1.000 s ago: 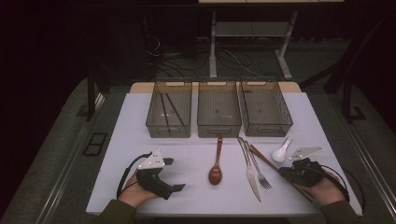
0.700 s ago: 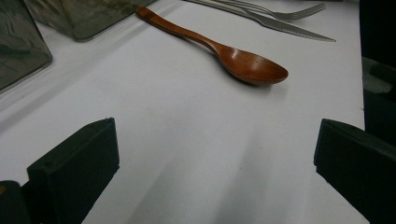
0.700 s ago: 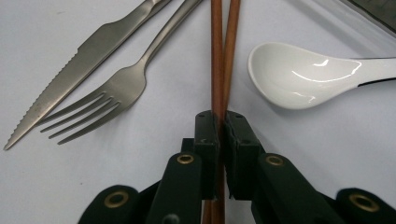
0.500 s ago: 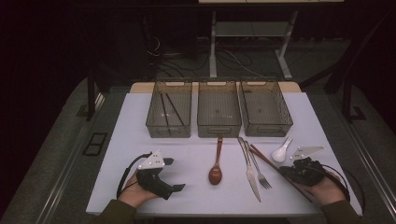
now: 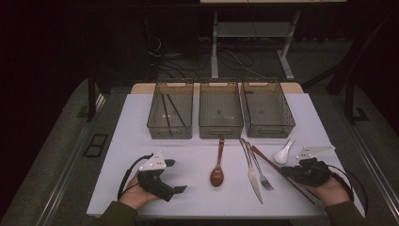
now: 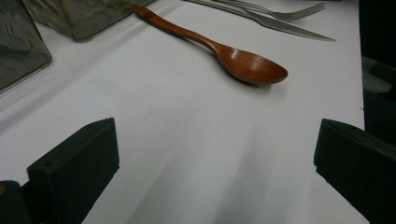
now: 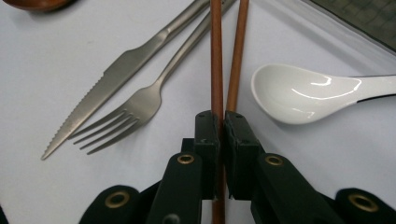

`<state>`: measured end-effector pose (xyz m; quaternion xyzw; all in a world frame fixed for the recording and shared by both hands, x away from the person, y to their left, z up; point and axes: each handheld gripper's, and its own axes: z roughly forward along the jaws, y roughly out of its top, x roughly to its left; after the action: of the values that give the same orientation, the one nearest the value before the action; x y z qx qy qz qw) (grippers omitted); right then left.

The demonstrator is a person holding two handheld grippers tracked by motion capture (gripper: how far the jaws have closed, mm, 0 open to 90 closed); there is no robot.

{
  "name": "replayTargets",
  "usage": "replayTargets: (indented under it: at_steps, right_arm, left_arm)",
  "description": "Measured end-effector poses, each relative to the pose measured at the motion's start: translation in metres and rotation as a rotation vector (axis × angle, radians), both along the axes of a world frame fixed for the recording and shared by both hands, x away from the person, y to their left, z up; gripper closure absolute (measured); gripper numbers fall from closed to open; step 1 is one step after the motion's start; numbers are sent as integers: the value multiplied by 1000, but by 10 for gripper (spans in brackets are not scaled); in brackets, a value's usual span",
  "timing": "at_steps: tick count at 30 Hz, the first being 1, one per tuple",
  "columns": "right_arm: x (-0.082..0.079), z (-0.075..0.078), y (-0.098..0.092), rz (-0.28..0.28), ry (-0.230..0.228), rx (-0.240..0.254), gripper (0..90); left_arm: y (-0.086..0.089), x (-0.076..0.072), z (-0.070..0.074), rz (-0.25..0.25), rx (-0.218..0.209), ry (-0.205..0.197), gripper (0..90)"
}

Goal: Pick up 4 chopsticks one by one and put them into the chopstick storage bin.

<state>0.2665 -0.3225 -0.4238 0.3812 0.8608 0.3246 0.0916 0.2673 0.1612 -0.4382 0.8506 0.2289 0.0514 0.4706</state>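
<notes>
My right gripper (image 5: 285,172) lies low at the table's right front, shut on a brown chopstick (image 7: 216,56) that runs on between its pads. The second brown chopstick (image 7: 237,60) lies alongside and meets the top of the right pad. In the high view the pair of chopsticks (image 5: 267,161) slants across the white mat. At the left front my left gripper (image 5: 175,176) rests open, its jaws wide apart over bare mat (image 6: 217,135). A wooden spoon (image 5: 217,170) lies ahead of it (image 6: 252,65).
A steel knife (image 5: 252,175) and fork (image 5: 261,172) lie between the wooden spoon and the chopsticks. A white ceramic spoon (image 5: 283,153) sits just right of the chopsticks. Three smoky bins stand behind; the left bin (image 5: 170,131) holds dark sticks, the middle bin (image 5: 220,132) and right bin (image 5: 270,131) look bare.
</notes>
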Motion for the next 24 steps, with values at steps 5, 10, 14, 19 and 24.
replayTargets:
  at_steps: [5, 10, 14, 19, 24]
  right_arm:
    - [0, 1, 2, 6, -3, 11, 845]
    - [1, 2, 5, 21, 0, 30, 845]
    - [1, 3, 7, 32, -1, 38, 845]
    - [2, 6, 10, 34, -5, 54, 845]
    - [3, 7, 12, 44, -11, 64, 845]
  left_arm:
    - [0, 0, 0, 0, 0, 0, 0]
    - [0, 0, 0, 4, -3, 0, 0]
    - [0, 0, 0, 5, -5, 0, 0]
    - [0, 0, 0, 7, -3, 2, 0]
    - [0, 1, -1, 6, -2, 3, 0]
